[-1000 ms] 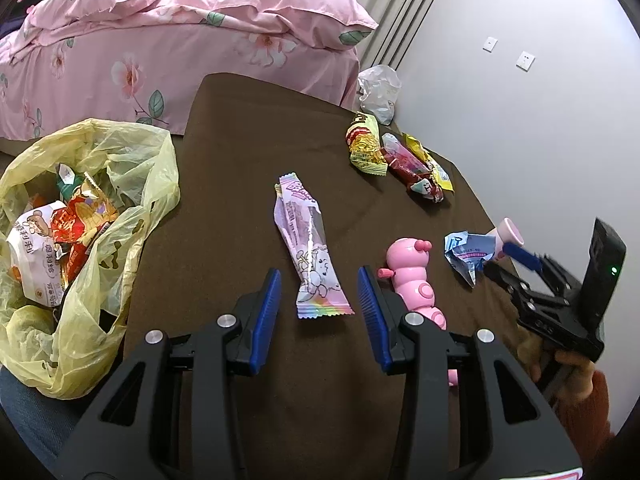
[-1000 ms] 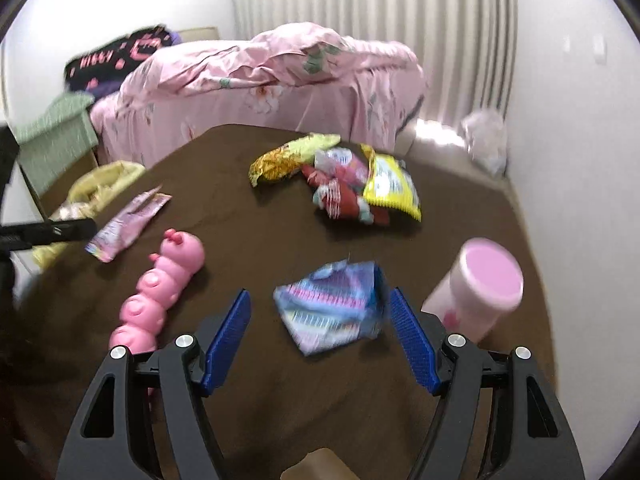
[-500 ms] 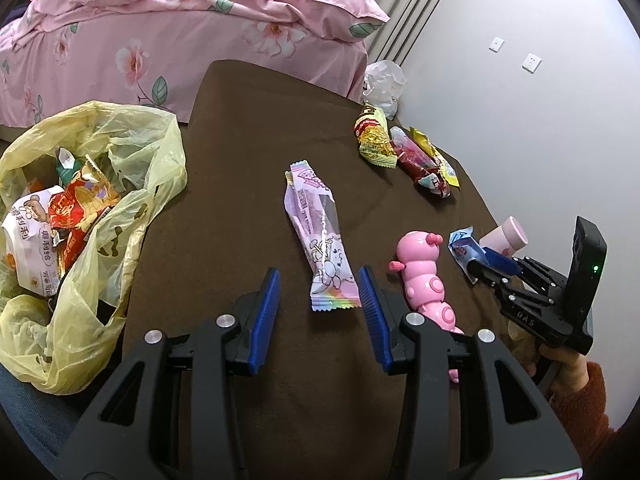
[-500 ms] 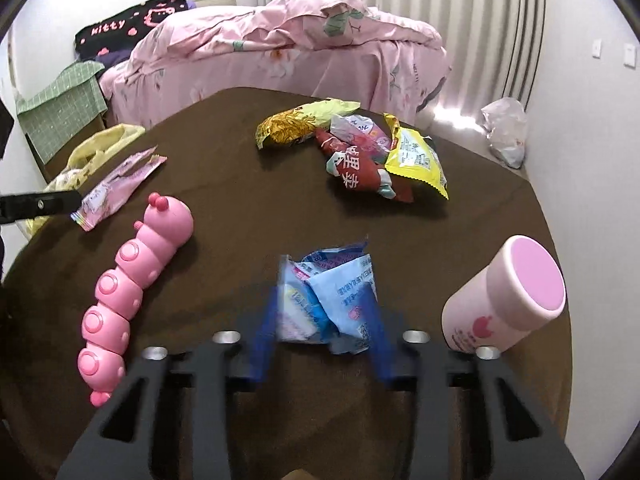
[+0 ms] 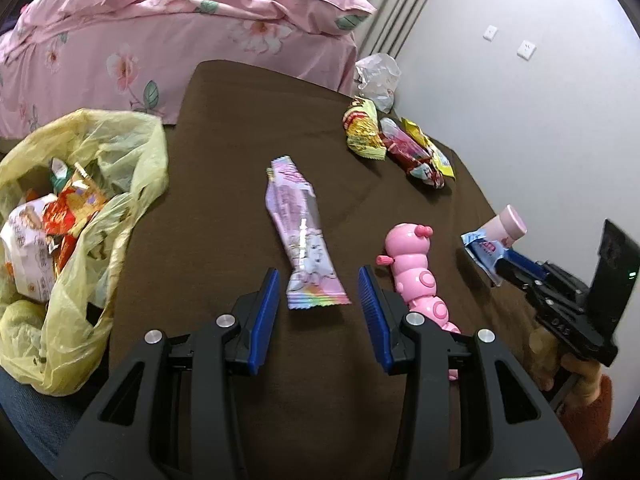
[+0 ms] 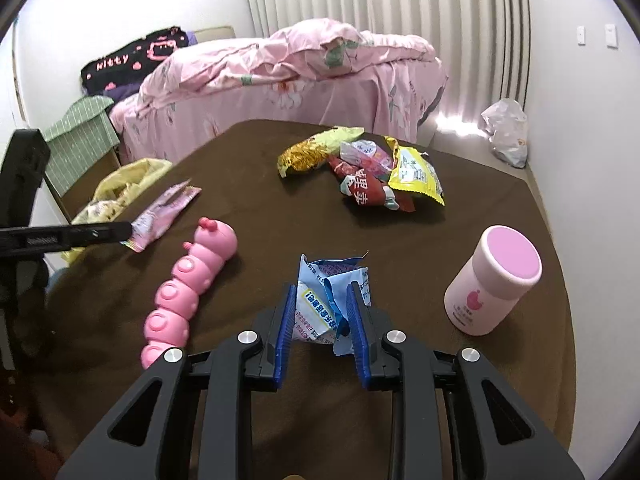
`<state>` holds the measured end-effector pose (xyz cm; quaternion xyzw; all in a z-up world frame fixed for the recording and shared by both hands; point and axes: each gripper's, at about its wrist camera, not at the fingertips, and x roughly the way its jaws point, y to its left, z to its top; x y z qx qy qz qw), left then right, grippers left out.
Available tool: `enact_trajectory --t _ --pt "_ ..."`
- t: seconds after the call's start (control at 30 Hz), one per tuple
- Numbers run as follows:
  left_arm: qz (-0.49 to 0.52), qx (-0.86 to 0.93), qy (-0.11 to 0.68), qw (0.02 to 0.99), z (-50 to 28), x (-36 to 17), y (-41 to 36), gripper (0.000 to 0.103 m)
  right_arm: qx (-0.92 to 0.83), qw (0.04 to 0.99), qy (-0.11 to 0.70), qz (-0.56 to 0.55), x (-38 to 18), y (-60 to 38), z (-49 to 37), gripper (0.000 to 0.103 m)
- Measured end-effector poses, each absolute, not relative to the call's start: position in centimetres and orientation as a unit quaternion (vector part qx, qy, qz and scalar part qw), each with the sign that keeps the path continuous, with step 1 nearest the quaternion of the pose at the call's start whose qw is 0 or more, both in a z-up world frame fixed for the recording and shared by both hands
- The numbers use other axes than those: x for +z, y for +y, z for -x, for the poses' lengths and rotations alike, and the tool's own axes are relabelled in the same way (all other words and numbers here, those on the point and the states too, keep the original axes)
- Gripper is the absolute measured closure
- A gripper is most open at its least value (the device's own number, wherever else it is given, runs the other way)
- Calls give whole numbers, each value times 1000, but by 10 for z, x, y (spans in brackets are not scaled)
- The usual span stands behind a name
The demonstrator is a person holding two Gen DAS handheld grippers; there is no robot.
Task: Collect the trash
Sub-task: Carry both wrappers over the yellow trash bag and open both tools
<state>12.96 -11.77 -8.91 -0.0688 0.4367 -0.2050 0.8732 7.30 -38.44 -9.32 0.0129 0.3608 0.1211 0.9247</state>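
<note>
My right gripper (image 6: pixel 320 300) is shut on a crumpled blue wrapper (image 6: pixel 330 296) and holds it just above the brown table (image 6: pixel 248 152); the wrapper also shows in the left wrist view (image 5: pixel 482 250). My left gripper (image 5: pixel 318 284) is open, its fingers on either side of the near end of a pink and purple wrapper (image 5: pixel 300 232) lying flat. A yellow trash bag (image 5: pixel 80 232) with several wrappers in it hangs at the table's left edge. A heap of snack wrappers (image 6: pixel 368 172) lies at the far side.
A pink caterpillar toy (image 6: pixel 188 284) lies between the two grippers. A pink-lidded bottle (image 6: pixel 494 284) stands to the right of the blue wrapper. A bed with pink bedding (image 6: pixel 280 76) is beyond the table. A white plastic bag (image 6: pixel 506 132) lies on the floor by the wall.
My right gripper has closed on the blue wrapper and lifted it slightly. My left gripper has moved forward around the pink and purple wrapper's near end, still open.
</note>
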Motion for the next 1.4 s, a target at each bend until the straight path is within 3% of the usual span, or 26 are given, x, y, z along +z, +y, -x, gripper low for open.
enact_trajectory --t 0.13,0.23,0.93,1.17,1.4 --pt "50 -178 452 872 -139 -99 -125 68 122 926 357 -7 -87 -380 -65 78" --pt "63 -186 445 874 -141 -95 -119 91 122 929 348 0 -76 -377 -58 78" --pt "60 -140 278 948 -70 30 -5 91 242 940 232 67 48 -244 -55 78" --pt "98 -75 282 951 -68 20 56 91 305 918 251 30 53 -187 -85 78" --pt "135 -33 343 929 -90 -31 95 91 344 894 280 62 32 -111 -130 78"
